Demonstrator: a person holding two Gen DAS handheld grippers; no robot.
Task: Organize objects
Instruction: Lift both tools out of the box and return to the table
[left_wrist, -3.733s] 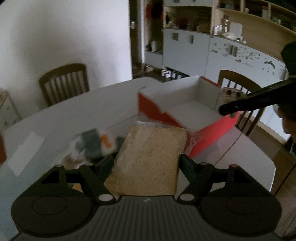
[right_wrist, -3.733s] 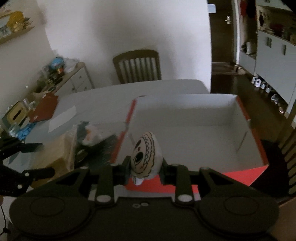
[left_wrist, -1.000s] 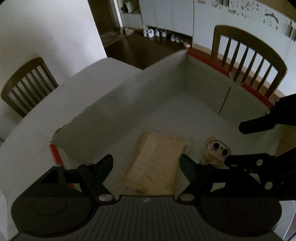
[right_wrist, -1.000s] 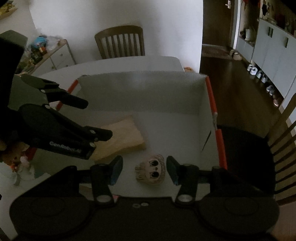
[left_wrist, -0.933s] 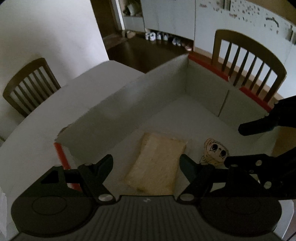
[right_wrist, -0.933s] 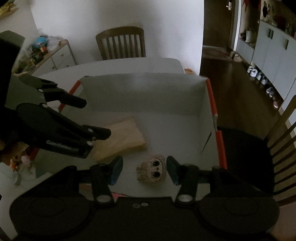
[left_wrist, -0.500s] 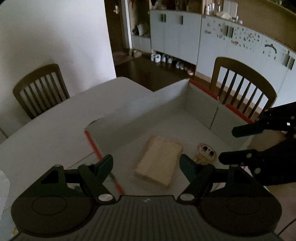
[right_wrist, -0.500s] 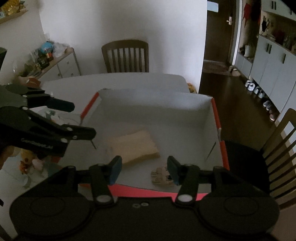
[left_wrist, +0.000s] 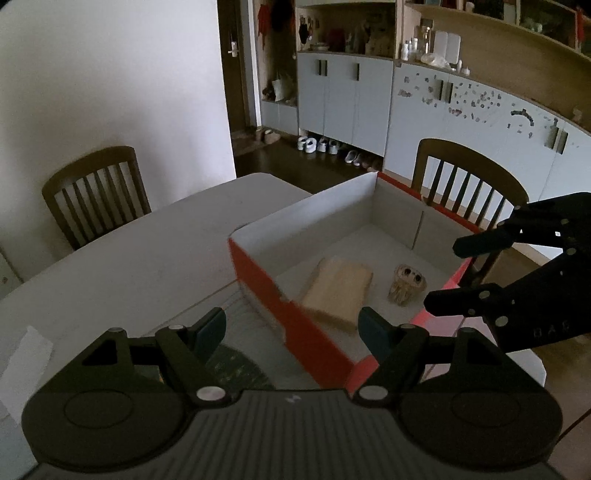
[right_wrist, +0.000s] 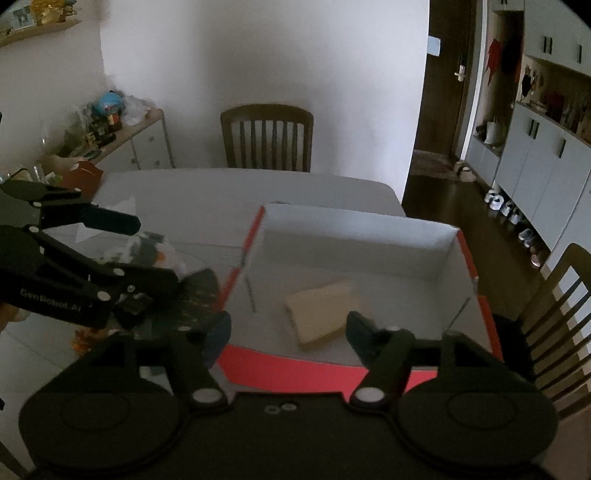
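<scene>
Inside red box (left_wrist: 295, 325): tan pad (left_wrist: 338, 291), doll head (left_wrist: 406, 282) at its 3 o'clock, dropped for sorting. Left gripper (left_wrist: 291, 328) jaws apart, empty; right gripper (right_wrist: 286, 328) jaws just widened, empty.

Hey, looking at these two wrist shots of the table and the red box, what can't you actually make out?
- Small doll head: shows in the left wrist view; in the right wrist view the box front wall and the right hand-held gripper hide it.
- Clutter on the table: right wrist view, blurred and partly behind the left hand-held gripper.
- Dark mat: left wrist view, too dim to identify.
- Shelf items: both views, too small.
</scene>
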